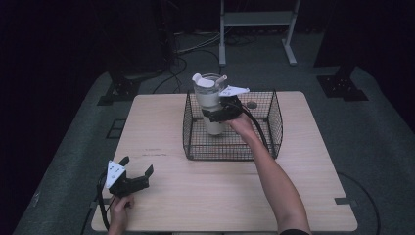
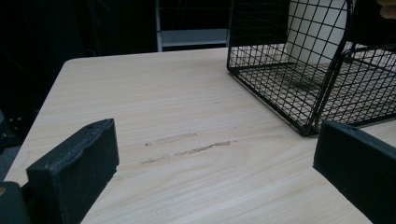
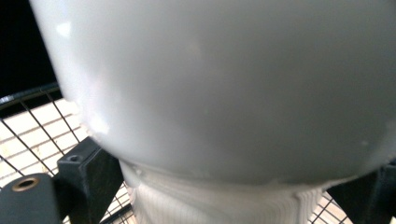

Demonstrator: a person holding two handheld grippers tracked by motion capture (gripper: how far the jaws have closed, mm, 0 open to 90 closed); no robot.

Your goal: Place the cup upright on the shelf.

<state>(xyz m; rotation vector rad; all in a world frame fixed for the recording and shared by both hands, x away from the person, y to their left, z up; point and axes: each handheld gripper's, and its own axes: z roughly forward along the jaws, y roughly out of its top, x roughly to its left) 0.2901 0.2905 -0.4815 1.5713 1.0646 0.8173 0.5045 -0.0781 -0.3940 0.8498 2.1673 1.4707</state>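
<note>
Honestly, a tall white plastic blender jar [image 1: 211,100] was gripped by the right gripper [image 1: 219,113] above the black wire basket [image 1: 274,122]; a slip was possible. Left gripper [image 1: 131,177] was held open over the desk [image 1: 220,191].

A pale wood-grain desk [image 1: 195,191] with dark scuff streaks [image 2: 187,148] carries a black square-mesh wire basket [image 1: 266,147]; the blender jug [image 1: 211,105] is milky white; both claws are black.

A white cup [image 3: 224,84] looms close, narrowing to a ribbed base. Black fingers [image 3: 88,172] press it at either side. Basket [image 3: 32,126] wire crosses the pale worktop [image 3: 16,156] behind.
</note>
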